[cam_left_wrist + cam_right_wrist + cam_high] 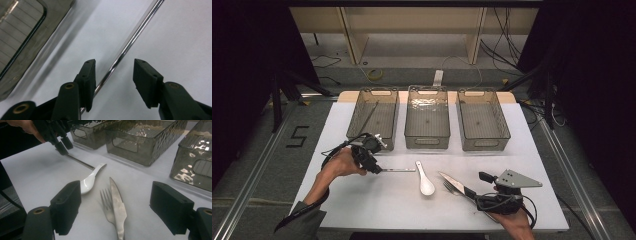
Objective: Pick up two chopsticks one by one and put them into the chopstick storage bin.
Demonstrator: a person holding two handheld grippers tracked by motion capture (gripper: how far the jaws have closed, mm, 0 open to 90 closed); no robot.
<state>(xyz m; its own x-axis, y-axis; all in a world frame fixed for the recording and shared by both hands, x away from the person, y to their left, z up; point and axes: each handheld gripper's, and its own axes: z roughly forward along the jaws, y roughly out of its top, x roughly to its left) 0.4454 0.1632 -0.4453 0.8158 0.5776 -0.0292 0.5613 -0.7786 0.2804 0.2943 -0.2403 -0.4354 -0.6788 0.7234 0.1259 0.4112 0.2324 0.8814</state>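
On the white table point(377, 200) three smoky transparent plastic bins stand in a row at the far side. I take the middle bin point(427, 120) as the landmark. The left bin point(373, 116), just beside it, holds one thin metal stick lying diagonally; the right bin point(482, 119) stands just beside it on the other side.

In front of the middle bin, toward the person, lies a white ceramic spoon point(424, 180) with its bowl nearest the person. To the right of the spoon, a steel knife point(453, 182) and a steel fork point(449, 187) lie side by side, touching.

A thin shiny metal chopstick point(398, 170) lies flat on the table in front of the left bin, its far end near the spoon handle. The left gripper point(113, 72) is lowered over this chopstick; its jaws are parted, with the chopstick passing between them, close to one jaw, not pinched.

The right gripper point(113, 207) is near the knife and fork, on the person's side of them. Its jaws are spread wide and empty, with the handles of both pieces between them.
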